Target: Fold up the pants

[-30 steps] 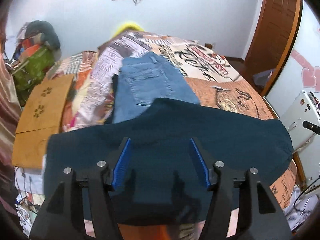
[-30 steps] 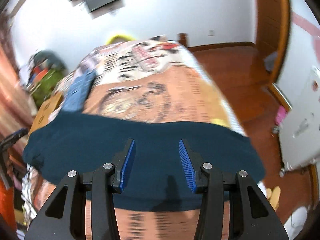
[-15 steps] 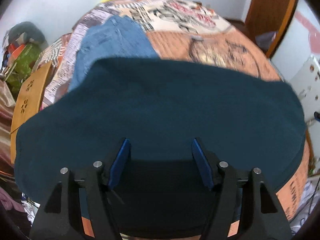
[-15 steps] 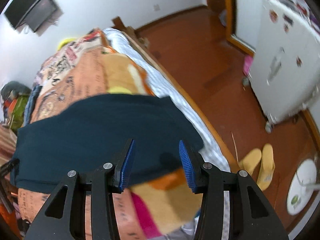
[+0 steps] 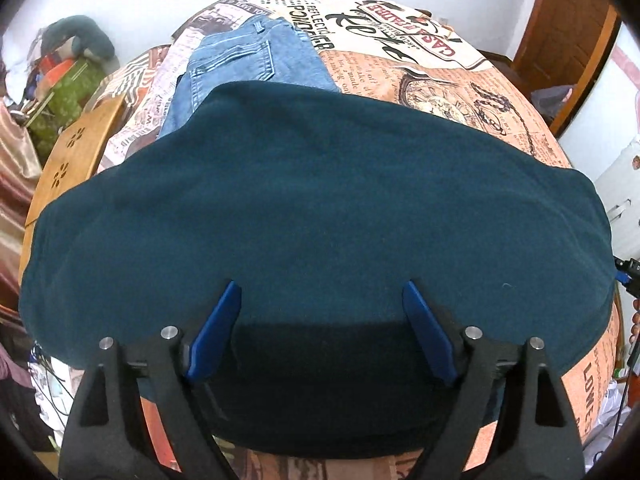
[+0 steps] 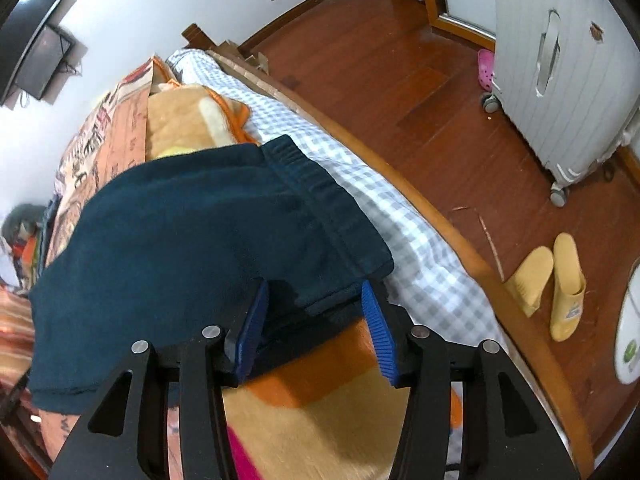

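The dark teal pants (image 5: 320, 208) lie folded across the printed bedspread (image 5: 460, 80), filling most of the left wrist view. My left gripper (image 5: 321, 292) hovers over their near edge. Its jaws are opening wide, the cloth lies under and between them, and the blue pads (image 5: 216, 332) do not press on it. In the right wrist view the pants (image 6: 180, 240) end in an elastic waistband (image 6: 320, 196) near the bed's side. My right gripper (image 6: 315, 290) straddles the waistband corner with its jaws opening, and its pads are clear of the cloth.
Folded blue jeans (image 5: 248, 60) lie just beyond the teal pants. A wooden board (image 5: 72, 152) leans at the bed's left. Right of the bed's wooden rail (image 6: 440, 216) are bare floor, a white suitcase (image 6: 560, 80), yellow slippers (image 6: 548, 280) and a pink shoe (image 6: 486, 68).
Both grippers came down towards the bed and the pants now lie flat on it. The left jaws spread much wider. The right gripper rolled and swung to the waistband corner at the bed's side.
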Motion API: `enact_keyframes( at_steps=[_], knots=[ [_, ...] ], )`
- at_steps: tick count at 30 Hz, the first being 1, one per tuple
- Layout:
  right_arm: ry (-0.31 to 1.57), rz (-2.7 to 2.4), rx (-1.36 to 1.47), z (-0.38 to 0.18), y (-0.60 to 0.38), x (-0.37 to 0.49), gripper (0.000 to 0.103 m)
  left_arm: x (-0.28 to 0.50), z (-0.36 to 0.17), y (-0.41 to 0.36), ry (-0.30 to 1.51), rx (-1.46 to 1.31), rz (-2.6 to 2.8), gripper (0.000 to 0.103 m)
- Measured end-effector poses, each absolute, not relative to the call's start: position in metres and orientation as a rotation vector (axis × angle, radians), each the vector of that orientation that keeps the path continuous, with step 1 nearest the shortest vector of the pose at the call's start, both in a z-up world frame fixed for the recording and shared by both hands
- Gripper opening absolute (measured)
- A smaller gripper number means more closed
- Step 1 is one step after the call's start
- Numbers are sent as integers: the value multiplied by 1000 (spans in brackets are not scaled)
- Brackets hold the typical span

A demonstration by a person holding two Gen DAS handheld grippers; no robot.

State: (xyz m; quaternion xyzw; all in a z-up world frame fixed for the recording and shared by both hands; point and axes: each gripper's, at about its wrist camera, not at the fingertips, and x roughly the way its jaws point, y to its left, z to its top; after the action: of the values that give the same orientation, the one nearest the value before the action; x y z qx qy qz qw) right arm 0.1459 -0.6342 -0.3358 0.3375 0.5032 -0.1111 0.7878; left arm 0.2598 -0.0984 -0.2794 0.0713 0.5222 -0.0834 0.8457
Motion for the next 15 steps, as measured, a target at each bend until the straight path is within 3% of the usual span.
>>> enact_keyframes(
  at_steps=[3,4,6,15],
  knots=[
    [1046,-246,693,-332,-629,147,41,261,-281,-98,1106,139,-167,88],
    [1029,-238,674,-329,-626,147,33,262,-281,-98,1109,135,-166,88],
    [994,-223,660,-324,-625,149,6,261,-281,-97,1109,135,-169,88],
    [891,-294,509,-281,-623,139,3,248,-261,-93,1104,176,-204,87]
  ],
)
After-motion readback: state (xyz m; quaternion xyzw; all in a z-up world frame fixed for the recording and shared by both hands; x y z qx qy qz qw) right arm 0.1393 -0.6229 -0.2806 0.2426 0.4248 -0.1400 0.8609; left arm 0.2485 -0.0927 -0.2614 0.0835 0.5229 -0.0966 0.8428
